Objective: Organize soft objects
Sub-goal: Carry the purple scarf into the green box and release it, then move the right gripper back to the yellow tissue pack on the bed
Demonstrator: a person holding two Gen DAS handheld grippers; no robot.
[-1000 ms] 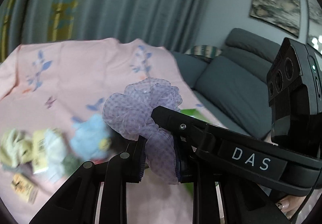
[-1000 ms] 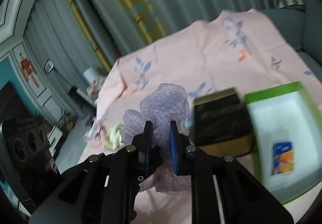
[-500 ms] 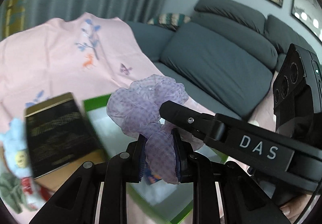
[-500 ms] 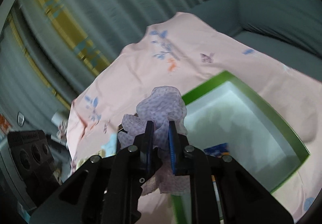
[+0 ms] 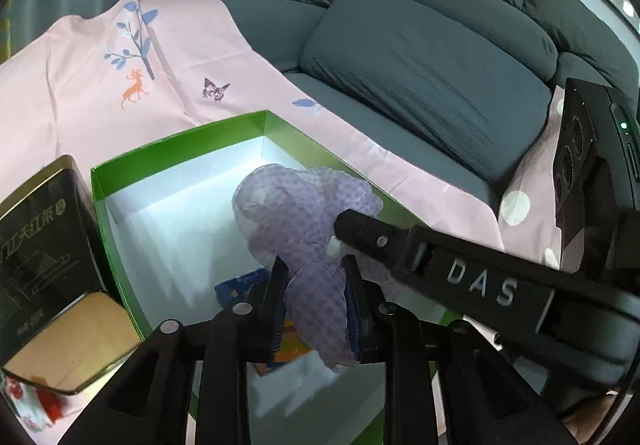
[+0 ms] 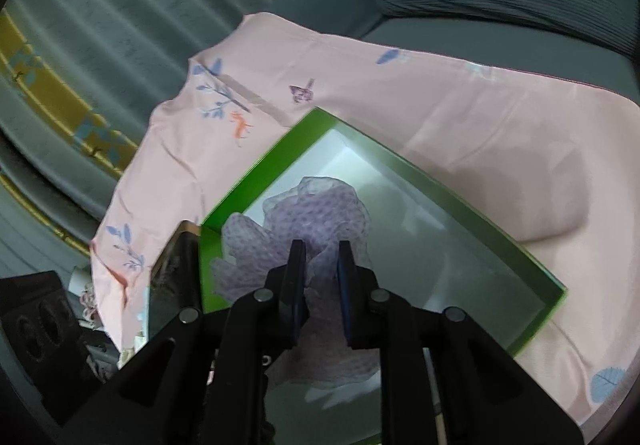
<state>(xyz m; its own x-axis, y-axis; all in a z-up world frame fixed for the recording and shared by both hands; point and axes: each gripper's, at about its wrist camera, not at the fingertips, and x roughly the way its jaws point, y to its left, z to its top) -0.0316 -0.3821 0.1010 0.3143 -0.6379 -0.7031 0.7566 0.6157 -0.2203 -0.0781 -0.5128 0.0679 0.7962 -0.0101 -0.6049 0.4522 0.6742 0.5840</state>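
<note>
Both grippers pinch the same lilac scrunchie (image 5: 304,229), which hangs over the open green box (image 5: 176,139), inside its rim line but not clearly resting on the white floor. Left gripper (image 5: 316,305) has its jaws pressed onto the lower fold of the fabric; right gripper (image 6: 322,281) also has fabric bunched between its jaws, with a small gap showing, so it looks like a lighter pinch. The key relation: the box floor lies straight ahead of and below both tools, so release is a short drop downward, no sideways travel needed. The right tool comes in from the left tool's right side, its finger crossing in front of the ruffle in the left view. Neither hand is clearly nearer; both are on it. Scrunchie is sheer, dotted purple mesh, ruffled and puffy, no real long axis, will slump when let go. A small blue-orange packet (image 5: 240,285) already lies in the box under the left jaws. Dark tea tin (image 5: 44,245) touches the box's left wall. All sits on a pink sheet (image 5: 80,65), grey sofa (image 5: 420,57) behind.
</note>
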